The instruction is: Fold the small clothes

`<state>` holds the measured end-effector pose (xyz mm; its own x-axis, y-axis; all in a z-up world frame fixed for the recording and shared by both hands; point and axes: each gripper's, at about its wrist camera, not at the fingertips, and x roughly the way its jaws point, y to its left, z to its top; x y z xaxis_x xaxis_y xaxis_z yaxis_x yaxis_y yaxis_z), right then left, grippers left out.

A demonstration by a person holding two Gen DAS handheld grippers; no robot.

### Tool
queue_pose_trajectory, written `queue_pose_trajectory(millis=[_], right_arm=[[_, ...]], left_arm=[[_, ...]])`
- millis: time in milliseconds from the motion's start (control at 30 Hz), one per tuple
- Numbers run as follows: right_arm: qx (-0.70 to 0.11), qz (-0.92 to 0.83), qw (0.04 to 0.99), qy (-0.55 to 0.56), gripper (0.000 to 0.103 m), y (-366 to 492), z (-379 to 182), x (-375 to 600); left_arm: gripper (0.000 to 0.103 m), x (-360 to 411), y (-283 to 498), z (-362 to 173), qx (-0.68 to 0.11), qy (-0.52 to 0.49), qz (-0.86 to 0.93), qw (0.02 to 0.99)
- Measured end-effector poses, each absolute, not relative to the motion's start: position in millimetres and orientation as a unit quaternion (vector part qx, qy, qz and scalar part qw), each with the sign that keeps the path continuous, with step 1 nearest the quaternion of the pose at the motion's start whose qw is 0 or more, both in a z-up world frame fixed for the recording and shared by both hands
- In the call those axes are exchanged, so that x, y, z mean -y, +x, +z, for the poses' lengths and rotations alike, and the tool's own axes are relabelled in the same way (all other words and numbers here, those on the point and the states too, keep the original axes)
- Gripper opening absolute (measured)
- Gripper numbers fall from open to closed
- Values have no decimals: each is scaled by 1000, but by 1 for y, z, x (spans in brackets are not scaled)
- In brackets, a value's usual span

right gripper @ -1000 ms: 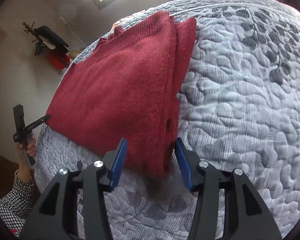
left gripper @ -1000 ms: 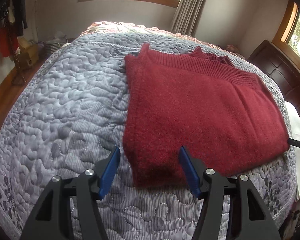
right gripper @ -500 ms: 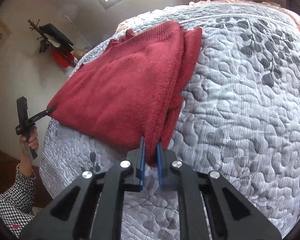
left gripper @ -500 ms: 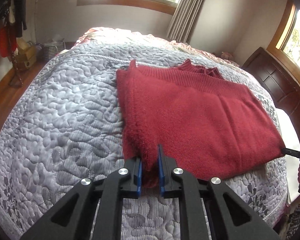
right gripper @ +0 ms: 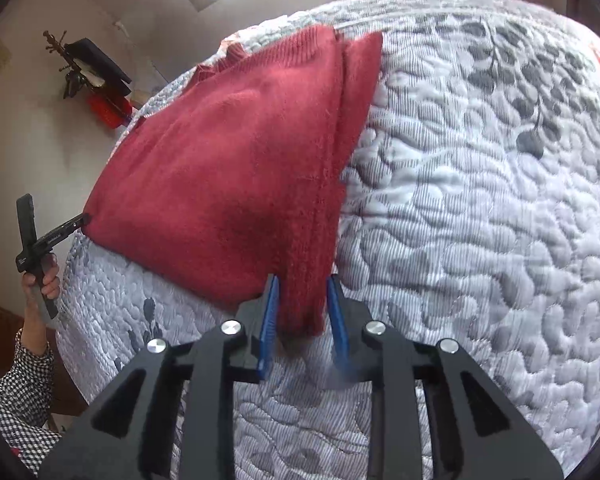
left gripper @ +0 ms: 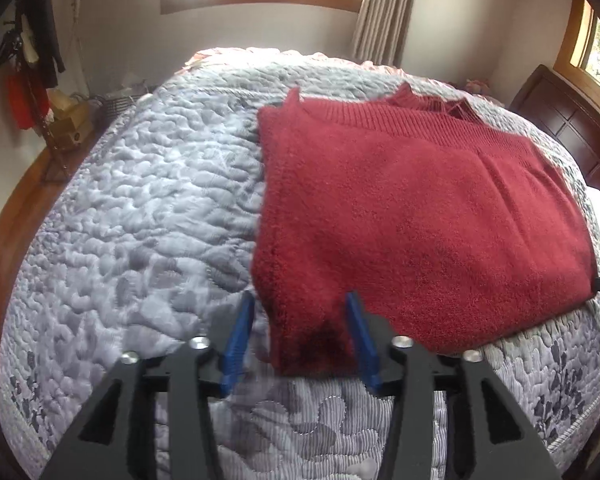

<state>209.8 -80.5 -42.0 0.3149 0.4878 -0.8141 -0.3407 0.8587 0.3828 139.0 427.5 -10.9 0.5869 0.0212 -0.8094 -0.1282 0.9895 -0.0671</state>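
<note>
Red sweater [left gripper: 412, 216] lies folded on the grey quilted bed [left gripper: 140, 208], ribbed edge toward the far side. Left gripper [left gripper: 300, 320]: jaws apart, straddling the near left corner, not clamped. Right gripper [right gripper: 302, 300]: jaws apart, either side of the near right corner. Bare quilt lies open left and right of the sweater.

Bare quilt [left gripper: 140, 220] left open beside red sweater [left gripper: 412, 216]; wide clear stretch seen on sweater's other side; dark headboard [left gripper: 560, 120] and coat rack [left gripper: 32, 60] kept well off
</note>
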Motion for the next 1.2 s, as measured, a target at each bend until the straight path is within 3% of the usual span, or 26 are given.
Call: queue_pose_trajectory(millis=[100,367,400,433,533,1000,1067,1133,1200], right_arm=[[-509,249,821,73,40,229,-21,81],[-538,211,812,81,42,313,-35,62],[-544,208,808,86,41,320,-40,61],[-547,213,804,96,30,323,-44,60],[-543,229,800,117,13,330,-44,63],[-549,199,804,115,13,324,-71,69],[-548,200,803,119,21,323,-65,68],[-548,199,804,119,49,314,-55,75],[-542,205,807,113,55,302,-43,78]], left_arm=[[58,-428,142,15,-429,-71,44,900],[62,-380,205,6,-450,-76,15,890],[62,-376,212,1,-454,-74,21,888],[62,-373,219,-5,-461,-77,20,884],[62,-370,234,-23,-483,-90,29,870],[62,-367,242,-50,-492,-62,39,868],[62,-366,241,-48,-491,-62,40,868],[62,-365,237,-42,-490,-57,41,869],[64,-364,229,-33,-484,-61,33,872]])
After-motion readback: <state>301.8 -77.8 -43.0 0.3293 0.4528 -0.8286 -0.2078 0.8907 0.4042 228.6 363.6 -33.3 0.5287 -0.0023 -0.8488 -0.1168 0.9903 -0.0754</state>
